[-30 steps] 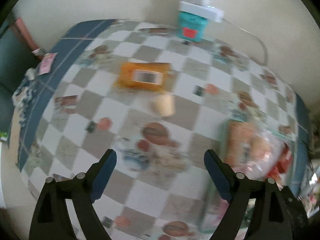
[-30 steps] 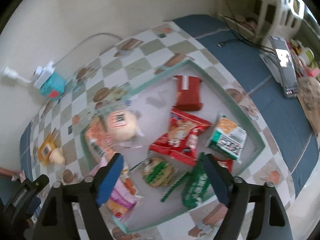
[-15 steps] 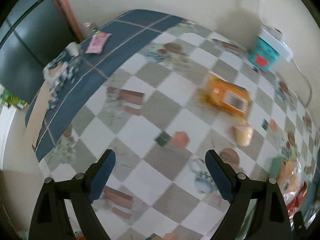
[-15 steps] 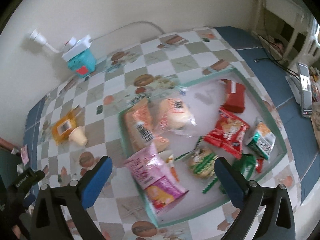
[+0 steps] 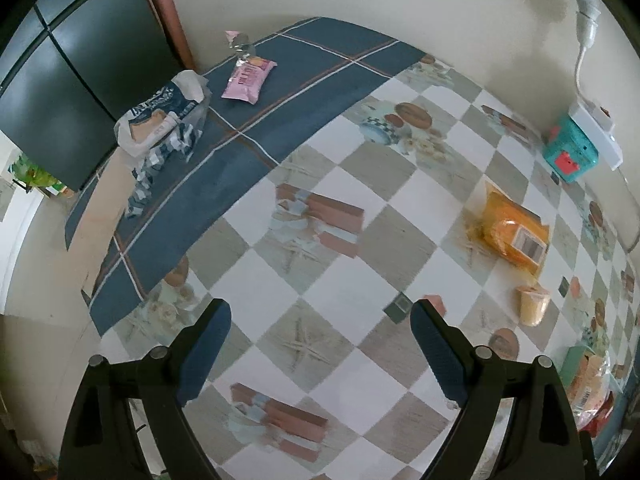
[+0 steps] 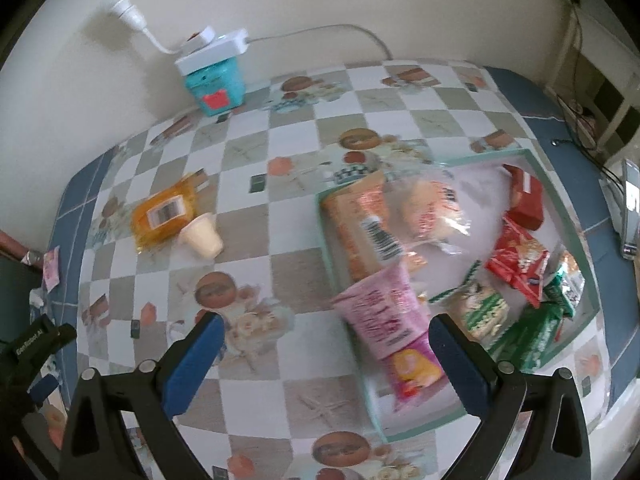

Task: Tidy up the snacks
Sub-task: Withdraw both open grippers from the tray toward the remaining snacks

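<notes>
A table [image 6: 288, 184] with a checked cloth is seen from above by both cameras. A tray [image 6: 558, 200] with a green rim is taken here as the landmark.

Many snacks are kept inside the tray. An orange packet [image 6: 356, 224] is laid along the tray's left side. A clear bag with a bun [image 6: 432, 210] is set just beside it. A pink packet [image 6: 384, 316] is found at the near left part of the tray, and its end lies over the rim. A red box [image 6: 526, 196] is placed at the far right of the tray. A red packet [image 6: 518, 258] and some green packets [image 6: 532, 336] are piled at the near right.

Two snacks are left outside the tray, well to its left. A yellow packet [image 6: 164, 216] is laid flat on the cloth. A small cream cup [image 6: 202, 236] is tipped on its side and touches the yellow packet.

A teal box [image 6: 216, 84] with a white power strip [image 6: 212, 50] on top is set by the wall, far from the tray. Another pink packet [image 5: 248, 80] and a crumpled bag [image 5: 164, 120] are seen on the blue border of the cloth, far from the tray.

The right gripper [image 6: 324, 354] is held above the near left edge of the tray. Its jaws are spread wide and nothing is gripped. The left gripper [image 5: 320, 346] is held over bare cloth. Its jaws are spread too, and nothing is held between them.
</notes>
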### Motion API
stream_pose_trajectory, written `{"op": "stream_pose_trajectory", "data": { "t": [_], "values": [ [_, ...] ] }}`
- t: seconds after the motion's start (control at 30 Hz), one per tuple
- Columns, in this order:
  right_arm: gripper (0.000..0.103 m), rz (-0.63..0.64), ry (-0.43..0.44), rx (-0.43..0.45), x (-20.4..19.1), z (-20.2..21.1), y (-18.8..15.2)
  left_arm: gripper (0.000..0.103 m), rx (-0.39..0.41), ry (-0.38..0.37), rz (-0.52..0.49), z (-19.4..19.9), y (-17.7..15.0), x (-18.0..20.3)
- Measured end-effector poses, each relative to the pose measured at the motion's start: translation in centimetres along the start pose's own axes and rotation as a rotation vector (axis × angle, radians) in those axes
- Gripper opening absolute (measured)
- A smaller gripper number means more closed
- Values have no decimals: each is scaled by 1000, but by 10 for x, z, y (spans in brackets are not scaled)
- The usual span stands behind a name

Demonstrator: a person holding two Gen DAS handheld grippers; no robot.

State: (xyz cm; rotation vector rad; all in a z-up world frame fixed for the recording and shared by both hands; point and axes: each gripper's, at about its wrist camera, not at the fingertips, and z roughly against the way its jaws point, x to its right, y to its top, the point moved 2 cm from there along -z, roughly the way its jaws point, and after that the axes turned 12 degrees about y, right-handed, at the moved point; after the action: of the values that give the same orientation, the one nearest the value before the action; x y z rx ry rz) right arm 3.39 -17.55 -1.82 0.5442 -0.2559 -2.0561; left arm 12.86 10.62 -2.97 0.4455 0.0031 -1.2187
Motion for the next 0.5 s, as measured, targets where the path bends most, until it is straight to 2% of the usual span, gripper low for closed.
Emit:
{"op": "stream_pose_trajectory", "data": {
  "t": [0.5],
  "values": [
    [103, 87, -1, -28, -51, -25, -3, 92, -20, 38, 49, -27, 23, -43]
  ]
}}
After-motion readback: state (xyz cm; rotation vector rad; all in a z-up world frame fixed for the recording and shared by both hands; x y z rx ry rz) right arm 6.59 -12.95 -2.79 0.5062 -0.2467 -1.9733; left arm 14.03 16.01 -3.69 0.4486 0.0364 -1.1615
